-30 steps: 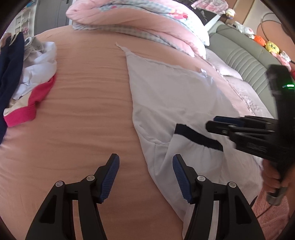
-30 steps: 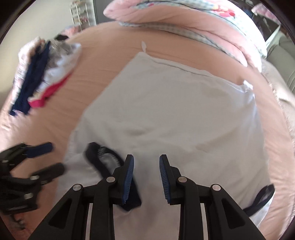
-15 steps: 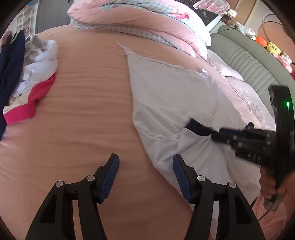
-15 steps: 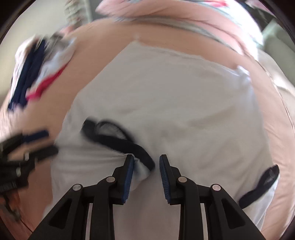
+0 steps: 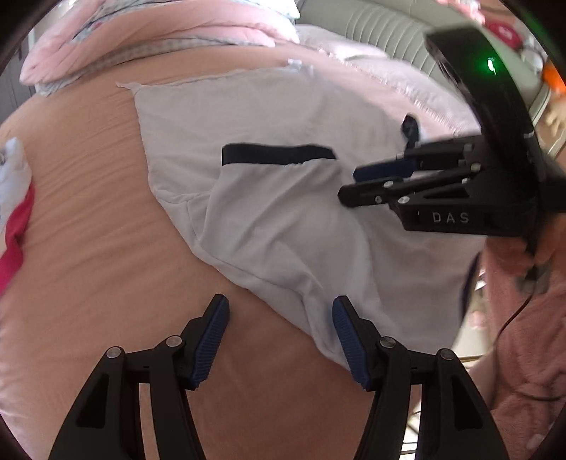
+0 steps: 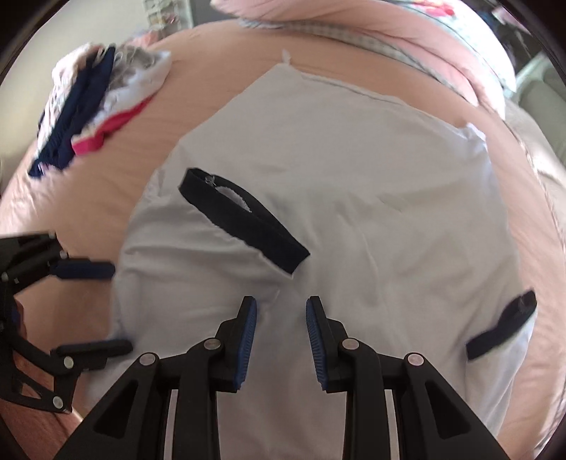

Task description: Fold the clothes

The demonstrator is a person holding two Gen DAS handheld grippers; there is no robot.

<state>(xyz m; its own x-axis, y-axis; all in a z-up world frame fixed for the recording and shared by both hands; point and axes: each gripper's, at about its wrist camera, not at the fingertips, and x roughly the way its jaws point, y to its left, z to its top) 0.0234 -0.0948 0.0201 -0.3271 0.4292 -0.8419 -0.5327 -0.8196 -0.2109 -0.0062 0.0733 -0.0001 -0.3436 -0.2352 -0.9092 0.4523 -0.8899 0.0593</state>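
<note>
A white T-shirt (image 5: 283,219) with navy sleeve cuffs lies spread on the peach bed sheet (image 5: 88,247); it also shows in the right wrist view (image 6: 371,212). Its left sleeve is folded inward over the body, the navy cuff (image 6: 244,223) lying flat; the other cuff (image 6: 502,325) is at the right edge. My left gripper (image 5: 281,318) is open and empty at the shirt's near left edge. My right gripper (image 6: 281,318) is open and empty just above the shirt near the folded sleeve; it also shows in the left wrist view (image 5: 353,184).
A pile of clothes (image 6: 99,99), navy, white and pink, lies on the bed at the far left. A rolled pink quilt (image 5: 141,39) lies along the far side. A grey-green sofa (image 5: 389,32) stands beyond the bed.
The right gripper has let go of the left sleeve, which now lies folded over the shirt body. The left gripper has moved closer to the shirt's near edge.
</note>
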